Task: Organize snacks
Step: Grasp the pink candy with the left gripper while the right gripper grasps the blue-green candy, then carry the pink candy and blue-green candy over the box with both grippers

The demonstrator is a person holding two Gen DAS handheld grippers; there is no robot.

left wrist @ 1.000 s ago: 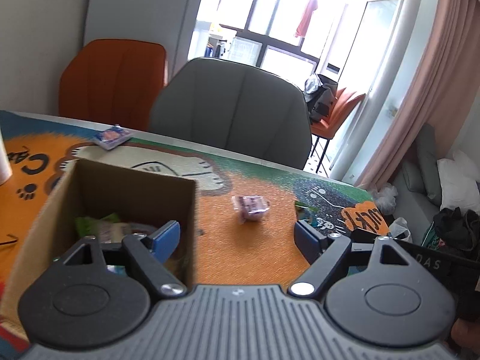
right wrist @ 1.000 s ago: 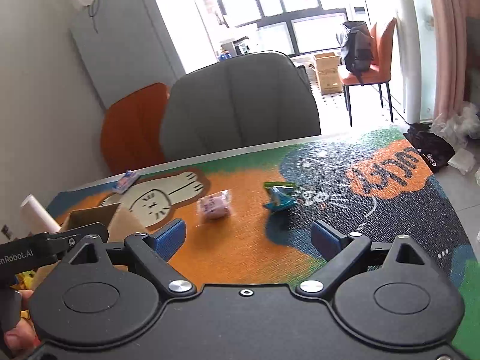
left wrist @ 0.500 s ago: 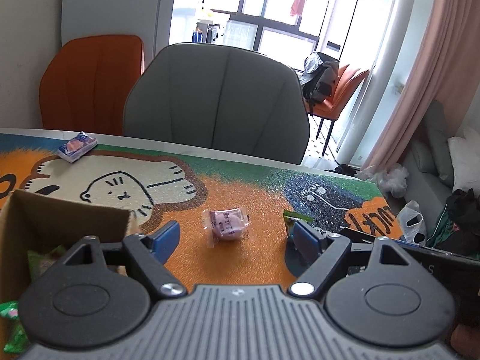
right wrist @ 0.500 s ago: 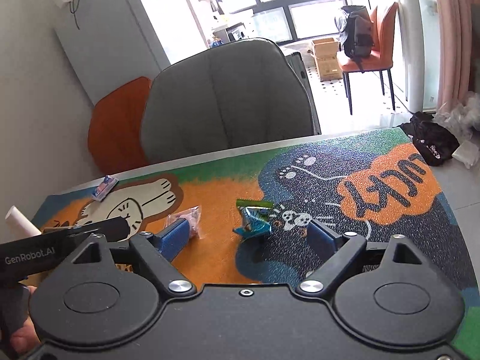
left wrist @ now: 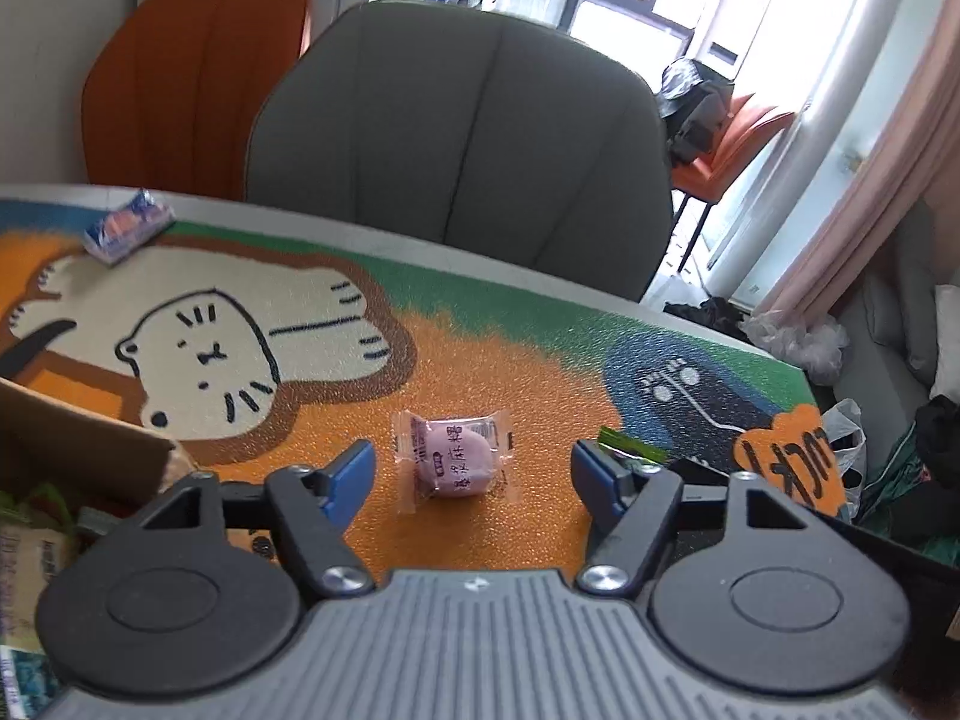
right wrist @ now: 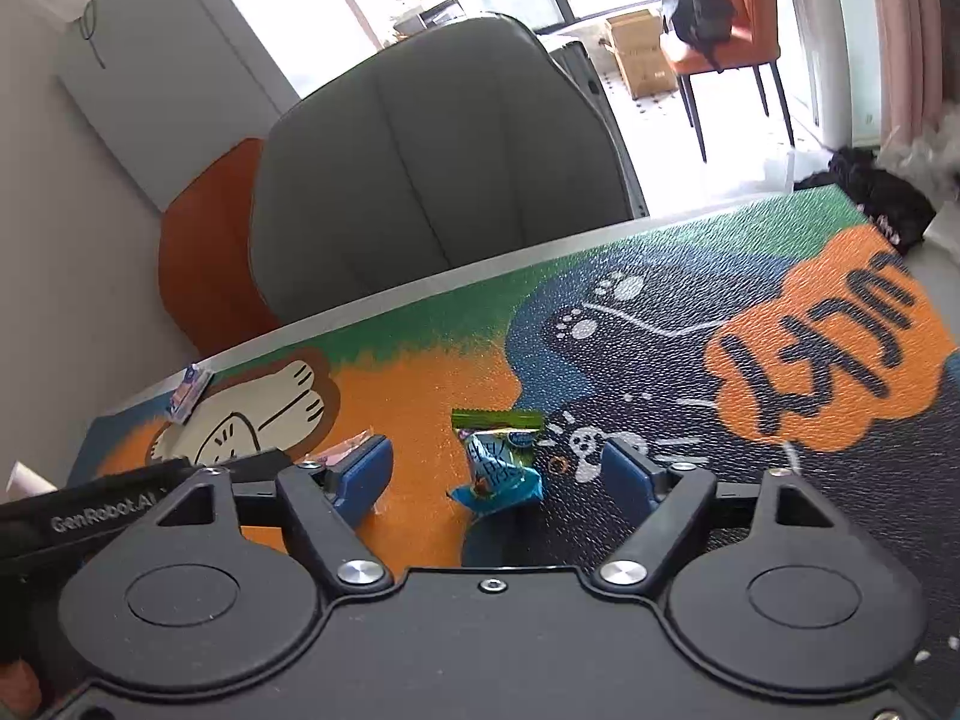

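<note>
Box [left wrist: 78,450], 9 o'clock: some snacks in. On table [left wrist: 540,324]: pink snack [left wrist: 453,461] inside closing left gripper [left wrist: 471,468], untouched; blue snack [right wrist: 498,468] inside closing right gripper [right wrist: 498,474], untouched; wafer [left wrist: 126,227], 11 o'clock, unclaimed.

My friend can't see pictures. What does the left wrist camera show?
A pink wrapped snack lies on a colourful cartoon mat between the blue fingertips of the left gripper, whose jaws are closing but not touching it. A cardboard box sits at the left, a small blue packet lies far back, and a grey chair stands behind the table.
</note>
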